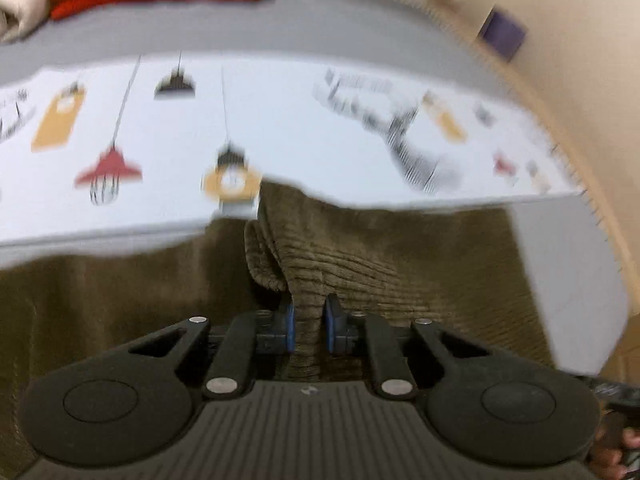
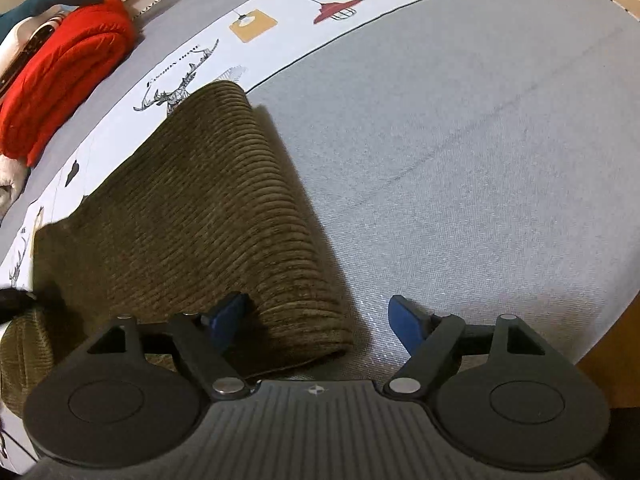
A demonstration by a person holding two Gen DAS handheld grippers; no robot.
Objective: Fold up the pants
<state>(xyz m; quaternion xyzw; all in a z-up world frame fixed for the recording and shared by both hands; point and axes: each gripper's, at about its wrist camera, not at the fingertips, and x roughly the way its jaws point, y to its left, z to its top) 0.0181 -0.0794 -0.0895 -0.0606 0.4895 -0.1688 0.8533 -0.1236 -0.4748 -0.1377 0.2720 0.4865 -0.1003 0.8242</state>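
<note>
On the grey bed (image 2: 480, 140), the olive ribbed corduroy pants (image 2: 208, 216) lie doubled over; the left gripper (image 1: 310, 322) pinches a bunched fold, and the right gripper (image 2: 320, 320) gapes released.

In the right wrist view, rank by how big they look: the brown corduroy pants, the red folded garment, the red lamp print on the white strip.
1. Brown corduroy pants, nearest the camera, so likely exaggerated.
2. Red folded garment.
3. Red lamp print, smallest.
</note>
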